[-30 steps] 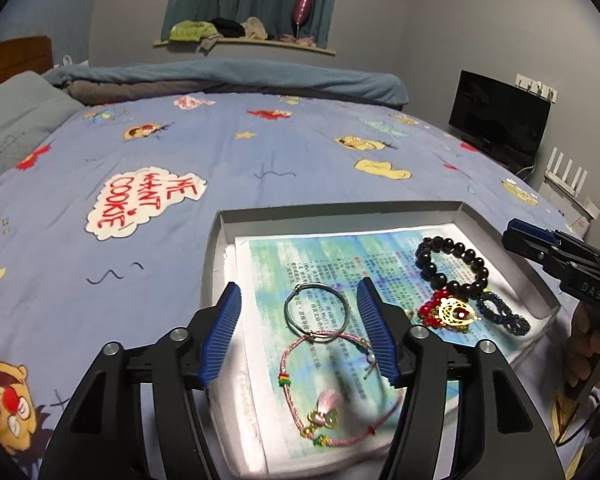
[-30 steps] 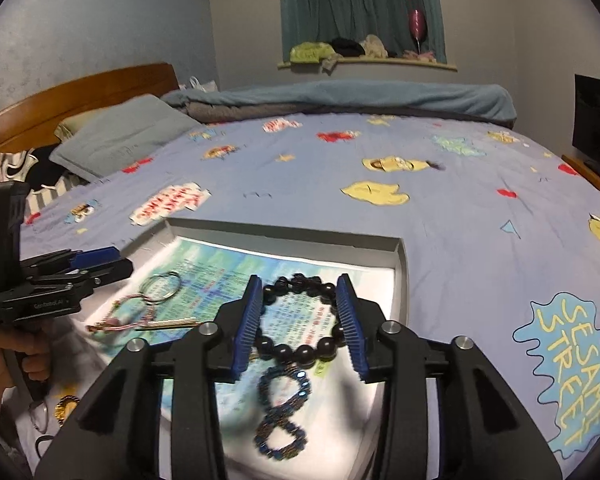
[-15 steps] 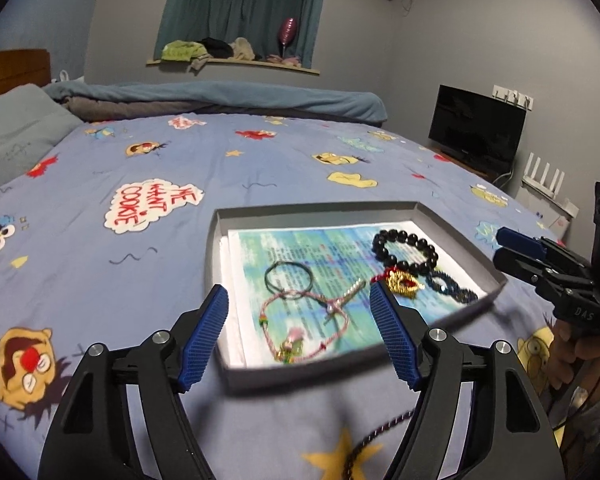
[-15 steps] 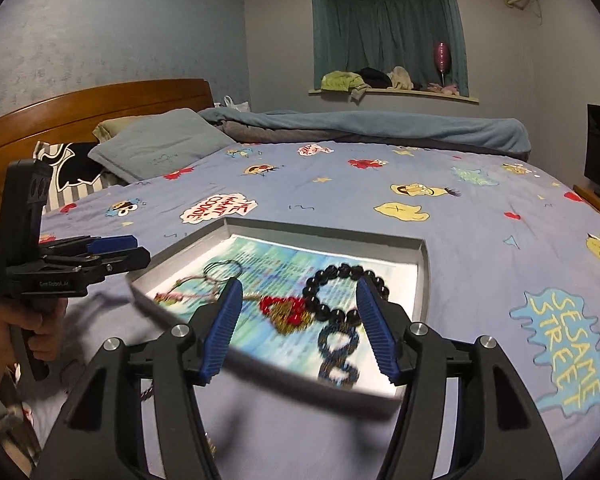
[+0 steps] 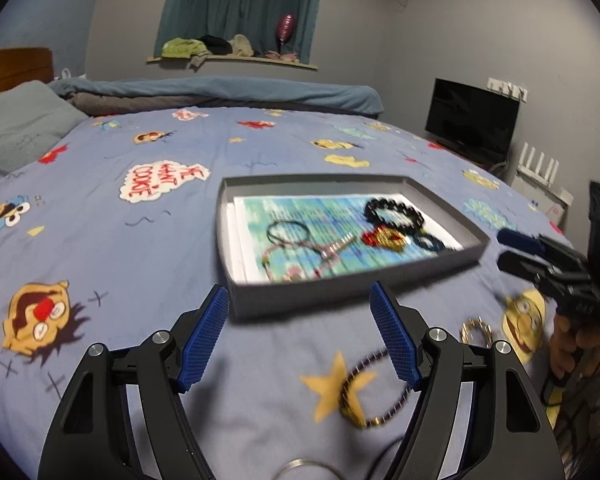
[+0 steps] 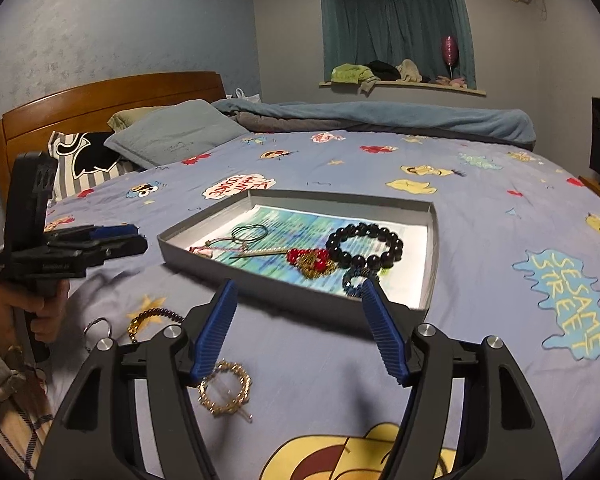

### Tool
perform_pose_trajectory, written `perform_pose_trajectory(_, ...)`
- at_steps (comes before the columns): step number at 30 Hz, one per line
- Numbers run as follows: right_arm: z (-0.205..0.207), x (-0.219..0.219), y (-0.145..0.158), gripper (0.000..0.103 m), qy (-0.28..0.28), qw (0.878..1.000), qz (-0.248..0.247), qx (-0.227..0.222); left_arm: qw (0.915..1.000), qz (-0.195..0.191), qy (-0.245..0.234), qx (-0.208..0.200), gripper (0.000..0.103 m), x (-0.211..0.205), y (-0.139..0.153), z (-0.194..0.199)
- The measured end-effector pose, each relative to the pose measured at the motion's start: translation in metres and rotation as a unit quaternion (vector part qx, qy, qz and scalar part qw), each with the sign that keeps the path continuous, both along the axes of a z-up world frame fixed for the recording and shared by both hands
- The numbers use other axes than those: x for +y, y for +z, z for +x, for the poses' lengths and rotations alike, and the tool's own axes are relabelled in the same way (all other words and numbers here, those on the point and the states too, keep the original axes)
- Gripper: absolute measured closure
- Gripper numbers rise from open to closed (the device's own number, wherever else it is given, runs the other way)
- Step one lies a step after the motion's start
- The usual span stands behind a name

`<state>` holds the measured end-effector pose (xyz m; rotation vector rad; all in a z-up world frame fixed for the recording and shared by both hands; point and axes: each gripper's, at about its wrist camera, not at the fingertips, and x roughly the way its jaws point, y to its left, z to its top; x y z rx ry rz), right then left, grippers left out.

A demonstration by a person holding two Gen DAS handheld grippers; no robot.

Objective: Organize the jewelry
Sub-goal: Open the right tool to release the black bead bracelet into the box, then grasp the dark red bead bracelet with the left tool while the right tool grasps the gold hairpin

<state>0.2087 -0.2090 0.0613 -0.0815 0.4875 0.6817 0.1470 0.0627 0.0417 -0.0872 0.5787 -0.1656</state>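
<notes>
With both the left gripper (image 5: 300, 336) and right gripper (image 6: 296, 328) held apart and empty short of the tray (image 6: 300, 292), a fetching step is judged in hand, and the gold ring (image 6: 225, 388) just below the right gripper's left finger would next need to be closed on.

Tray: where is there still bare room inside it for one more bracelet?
The tray is crowded along its near side, from the pink cord bracelet through the red-and-gold charm to the black bead bracelet. The far strip of printed paper, between those pieces and the back wall, is bare.

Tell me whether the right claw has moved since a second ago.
Yes. The right claw has pulled back out of the gray tray; it was around the black bead bracelet and now hangs over the bedsheet.
</notes>
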Motion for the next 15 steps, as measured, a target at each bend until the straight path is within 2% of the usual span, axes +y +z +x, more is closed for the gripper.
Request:
perform_pose_trajectory(3,-0.003,-0.001,-0.003,0.033,0.001,1.000,0.001,0.005,0.9998,0.014,-0.009,0.006,0.029,-0.008,-0.006,-0.009)
perform_pose_trajectory(7,-0.009,0.000,-0.009,0.027,0.005,1.000,-0.010,0.009,0.9996,0.013,-0.023,0.013,0.029,-0.012,-0.012,-0.015)
perform_pose_trajectory(15,-0.019,0.004,-0.016,0.025,0.018,1.000,-0.024,0.010,0.9980,0.023,-0.052,0.029,0.029,-0.026,-0.020,-0.016)
